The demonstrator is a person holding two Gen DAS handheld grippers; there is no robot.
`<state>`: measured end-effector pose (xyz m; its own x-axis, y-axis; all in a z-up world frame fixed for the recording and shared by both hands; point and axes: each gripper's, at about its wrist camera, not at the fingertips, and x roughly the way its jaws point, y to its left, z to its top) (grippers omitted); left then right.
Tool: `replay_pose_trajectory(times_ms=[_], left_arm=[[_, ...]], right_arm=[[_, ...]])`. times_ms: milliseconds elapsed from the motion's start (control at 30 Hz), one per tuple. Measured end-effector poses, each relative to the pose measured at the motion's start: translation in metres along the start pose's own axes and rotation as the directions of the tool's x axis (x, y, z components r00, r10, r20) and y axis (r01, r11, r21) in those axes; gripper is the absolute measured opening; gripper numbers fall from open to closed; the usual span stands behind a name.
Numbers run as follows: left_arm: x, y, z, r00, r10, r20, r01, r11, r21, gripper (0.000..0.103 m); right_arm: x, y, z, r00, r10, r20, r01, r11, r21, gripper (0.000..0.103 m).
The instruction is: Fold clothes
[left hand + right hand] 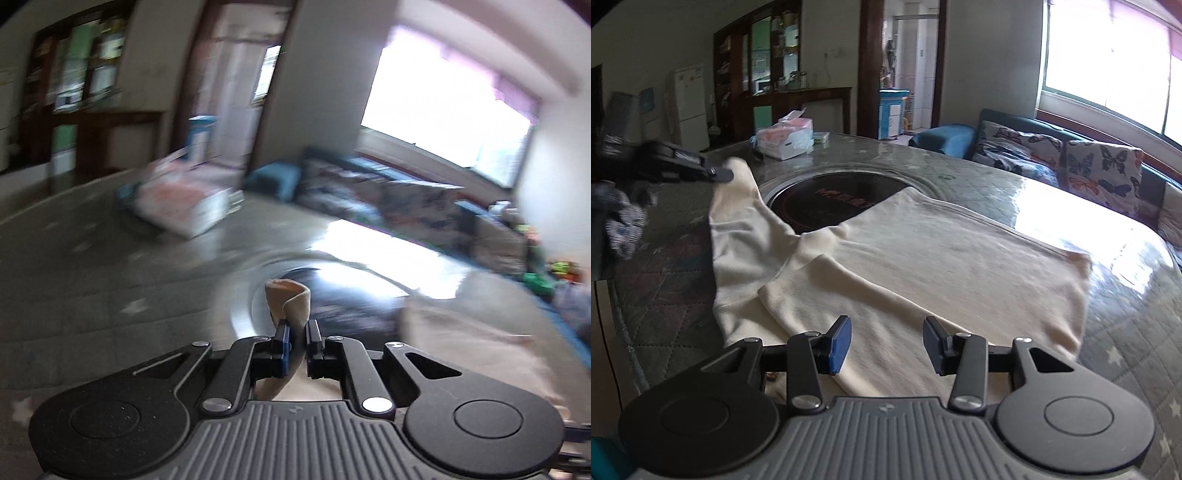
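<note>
- Here, a cream long-sleeved garment (pixel 923 251) lies spread on a round counter (pixel 1126 332) covered with a quilted cloth, in a living room with a bright window (pixel 1115 62) on the right.
- The garment's body runs from the near edge of the counter toward the far right, mostly flat; one fold of it already lies doubled over near the front.
- A sleeve (pixel 738 206) stretches away to the far left, its long axis running from the body up toward the left hand-held gripper (pixel 720 173), beside a dark round hob (pixel 827 199) set into the counter's middle.
- The left hand-held gripper is pressed together on the sleeve's end — in its own camera view a curl of cream cloth (pixel 290 299) stands up between the two pads, and the background is blurred.
- The right hand-held gripper (pixel 886 343) hangs over the near edge of the garment with its jaws spread and nothing between them; cloth lies just under and ahead of its fingers.
- The key relation: the sleeve end is in the left hand-held gripper's pinch, far left of the body, so the fold likely swings rightward and nearer, across the sleeve's length onto the body.
- The right hand-held gripper is the nearer one to the body — it seems best placed to steady the near hem.
- A tissue box (pixel 786 138) sits at the counter's far side, well apart from the garment.
</note>
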<state>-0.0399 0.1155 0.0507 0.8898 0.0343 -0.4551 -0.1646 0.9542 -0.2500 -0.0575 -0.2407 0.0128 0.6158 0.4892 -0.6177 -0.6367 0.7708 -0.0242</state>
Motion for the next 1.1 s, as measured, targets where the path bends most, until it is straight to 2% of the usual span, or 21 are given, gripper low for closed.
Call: replay_pose_trajectory(times_ms=[67, 167, 267, 400, 500, 567, 700, 800, 867, 900, 933, 967, 1033, 1100], left_arm=[[-0.013, -0.024, 0.003, 0.996, -0.085, 0.015, 0.084, 0.996, 0.033, 0.009], [-0.027, -0.058, 0.005, 0.979, -0.202, 0.028, 0.199, 0.976, 0.085, 0.009], [-0.034, -0.09, 0.001, 0.953, -0.302, 0.012, 0.298, 0.946, 0.127, 0.009], [-0.033, -0.134, -0.014, 0.91, -0.413, -0.041, 0.414, 0.894, 0.173, 0.009], [-0.025, -0.16, -0.033, 0.879, -0.467, -0.097, 0.477, 0.857, 0.193, 0.009], [-0.016, -0.174, -0.046, 0.864, -0.48, -0.152, 0.503, 0.839, 0.21, 0.009], [-0.001, -0.189, -0.071, 0.836, -0.485, -0.258, 0.542, 0.804, 0.244, 0.012], [0.003, -0.187, -0.084, 0.818, -0.48, -0.318, 0.561, 0.789, 0.25, 0.015], [0.001, -0.182, -0.085, 0.817, -0.475, -0.326, 0.561, 0.786, 0.26, 0.02], [0.0, -0.18, -0.086, 0.817, -0.473, -0.33, 0.561, 0.784, 0.265, 0.028], [0.0, -0.174, -0.084, 0.821, -0.471, -0.324, 0.557, 0.784, 0.272, 0.033], [-0.001, -0.169, -0.082, 0.824, -0.468, -0.318, 0.553, 0.785, 0.279, 0.033], [-0.004, -0.16, -0.077, 0.843, -0.452, -0.292, 0.531, 0.79, 0.306, 0.033], [0.0, -0.15, -0.071, 0.866, -0.421, -0.271, 0.492, 0.814, 0.308, 0.032]], right_arm=[[-0.004, -0.005, -0.003, 1.0, -0.013, 0.002, 0.013, 1.0, 0.017, 0.043], [-0.012, -0.014, -0.008, 0.999, -0.032, 0.011, 0.031, 0.998, 0.045, 0.043], [-0.02, -0.024, -0.012, 0.998, -0.05, 0.021, 0.049, 0.996, 0.075, 0.043], [-0.034, -0.041, -0.02, 0.996, -0.085, 0.034, 0.08, 0.987, 0.138, 0.043], [-0.042, -0.052, -0.027, 0.993, -0.11, 0.033, 0.103, 0.98, 0.17, 0.043], [-0.047, -0.058, -0.031, 0.992, -0.126, 0.03, 0.118, 0.976, 0.185, 0.043], [-0.057, -0.069, -0.035, 0.989, -0.147, 0.027, 0.138, 0.967, 0.216, 0.043], [-0.06, -0.075, -0.036, 0.988, -0.149, 0.029, 0.138, 0.962, 0.237, 0.043], [-0.06, -0.077, -0.034, 0.99, -0.138, 0.033, 0.125, 0.959, 0.254, 0.043], [-0.059, -0.077, -0.033, 0.991, -0.131, 0.035, 0.117, 0.958, 0.262, 0.043], [-0.058, -0.077, -0.031, 0.992, -0.121, 0.037, 0.107, 0.958, 0.266, 0.042], [-0.056, -0.076, -0.03, 0.993, -0.11, 0.039, 0.096, 0.959, 0.268, 0.042], [-0.052, -0.072, -0.027, 0.995, -0.089, 0.039, 0.076, 0.961, 0.265, 0.042], [-0.045, -0.067, -0.025, 0.997, -0.074, 0.034, 0.063, 0.966, 0.252, 0.042]])
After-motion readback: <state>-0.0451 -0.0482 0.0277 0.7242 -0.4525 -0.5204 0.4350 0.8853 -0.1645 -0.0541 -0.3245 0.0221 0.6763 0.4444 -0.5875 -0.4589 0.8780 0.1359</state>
